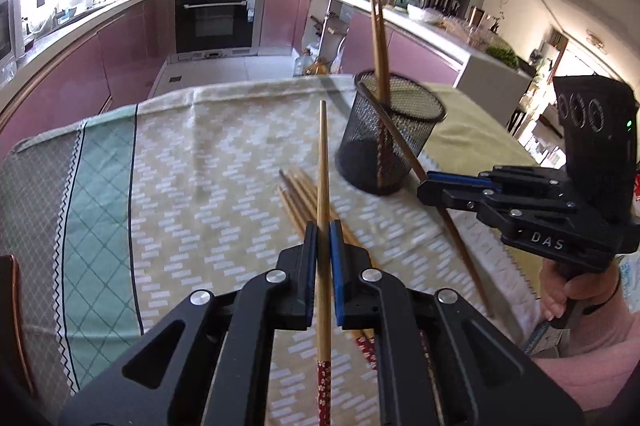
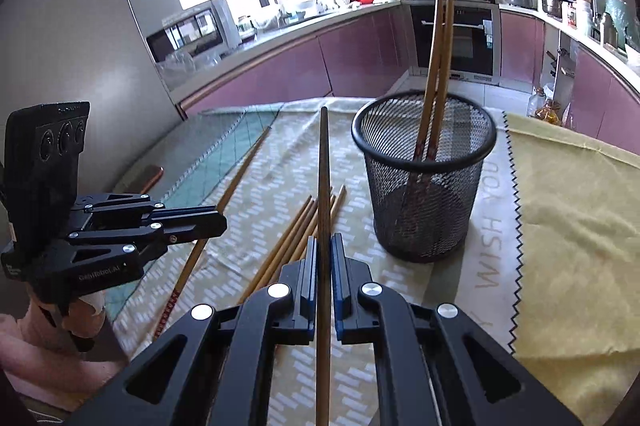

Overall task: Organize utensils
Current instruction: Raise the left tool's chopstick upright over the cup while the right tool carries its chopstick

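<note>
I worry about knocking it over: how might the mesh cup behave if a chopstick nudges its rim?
The mesh cup looks light, so it could slide on the cloth. Two leaning chopsticks stand tall above it, likely making it tippy.

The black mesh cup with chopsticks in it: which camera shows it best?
The right wrist view: the mesh cup stands near and sharp, rim open, two chopsticks inside. In the left wrist view it sits farther off and blurred.

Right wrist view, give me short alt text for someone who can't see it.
The right gripper clamps one chopstick pointing toward a black mesh cup holding two chopsticks; loose chopsticks lie on the tablecloth.
</note>
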